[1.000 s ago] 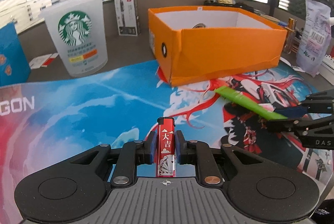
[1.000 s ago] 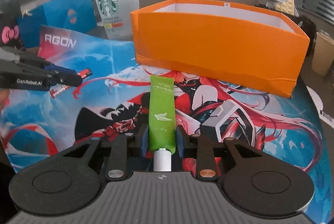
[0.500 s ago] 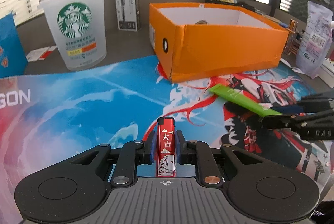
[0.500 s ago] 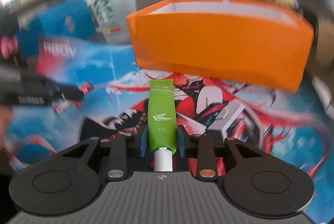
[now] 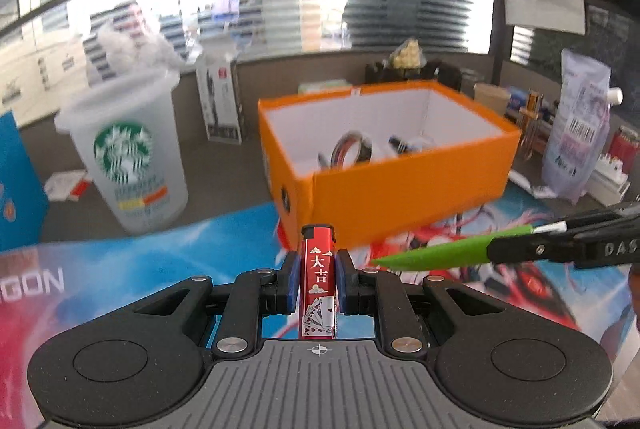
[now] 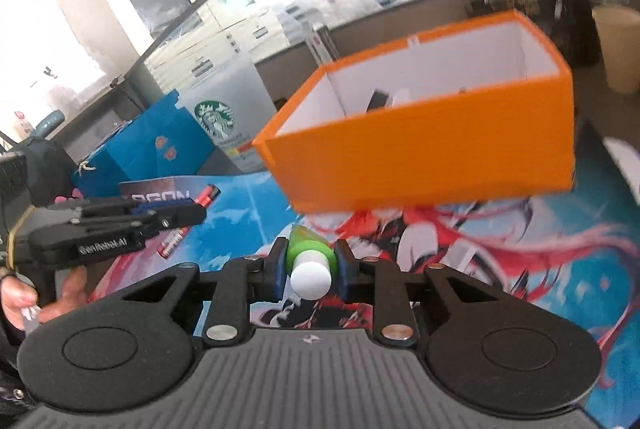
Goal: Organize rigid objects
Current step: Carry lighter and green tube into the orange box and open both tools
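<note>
My left gripper (image 5: pixel 318 279) is shut on a red lighter (image 5: pixel 318 281) and holds it above the printed mat, in front of the orange box (image 5: pixel 400 189). My right gripper (image 6: pixel 310 269) is shut on a green tube (image 6: pixel 308 253) with a white cap, also raised before the orange box (image 6: pixel 432 153). The tube (image 5: pixel 436 255) and right gripper show at the right of the left wrist view. The lighter (image 6: pixel 206 197) and left gripper (image 6: pixel 176 215) show at the left of the right wrist view. The box holds a tape roll (image 5: pixel 354 151) and other small items.
A Starbucks cup (image 5: pixel 128 157) stands left of the box, and a blue carton (image 6: pixel 144 149) lies further left. A white carton (image 5: pixel 222 101) stands behind. A plastic bag (image 5: pixel 576 133) and desk clutter sit at the right. People stand behind the partition.
Both grippers have risen with their loads and tilted, so the inside of the orange box now shows. The tube has lifted off the mat.
</note>
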Tool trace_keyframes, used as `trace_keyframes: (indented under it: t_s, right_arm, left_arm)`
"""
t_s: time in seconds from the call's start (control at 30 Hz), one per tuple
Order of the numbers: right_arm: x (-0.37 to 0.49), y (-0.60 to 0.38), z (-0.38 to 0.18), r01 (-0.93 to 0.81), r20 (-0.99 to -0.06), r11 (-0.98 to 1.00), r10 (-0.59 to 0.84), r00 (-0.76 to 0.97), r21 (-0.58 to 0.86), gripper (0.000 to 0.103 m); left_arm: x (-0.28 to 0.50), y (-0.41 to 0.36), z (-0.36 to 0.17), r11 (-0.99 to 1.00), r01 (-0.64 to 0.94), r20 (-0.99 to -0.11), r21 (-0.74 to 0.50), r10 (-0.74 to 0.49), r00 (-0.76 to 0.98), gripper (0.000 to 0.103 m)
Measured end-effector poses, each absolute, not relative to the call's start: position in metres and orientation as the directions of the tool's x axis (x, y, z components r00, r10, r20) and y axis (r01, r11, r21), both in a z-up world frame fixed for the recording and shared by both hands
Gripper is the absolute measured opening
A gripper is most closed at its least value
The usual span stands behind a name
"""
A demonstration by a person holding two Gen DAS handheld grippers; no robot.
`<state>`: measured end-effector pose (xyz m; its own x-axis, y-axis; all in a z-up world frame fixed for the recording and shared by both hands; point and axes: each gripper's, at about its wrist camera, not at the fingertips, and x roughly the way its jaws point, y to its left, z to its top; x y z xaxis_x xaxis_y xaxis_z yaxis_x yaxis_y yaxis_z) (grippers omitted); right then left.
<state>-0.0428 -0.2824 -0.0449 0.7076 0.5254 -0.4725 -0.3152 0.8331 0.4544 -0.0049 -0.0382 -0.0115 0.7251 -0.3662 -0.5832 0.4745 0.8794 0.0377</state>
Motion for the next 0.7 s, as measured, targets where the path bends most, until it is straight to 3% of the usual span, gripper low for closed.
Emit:
trace_keyframes:
  t_s: [0.7]
  right_arm:
    - [-0.035,-0.316,0.03,-0.355,-0.286,0.847,0.481,0.829,0.396,0.022]
  left_arm:
    - [0.028,-0.086,0.047,0.875,0.48,-0.512,0.06,-0.386,0.768,0.017]
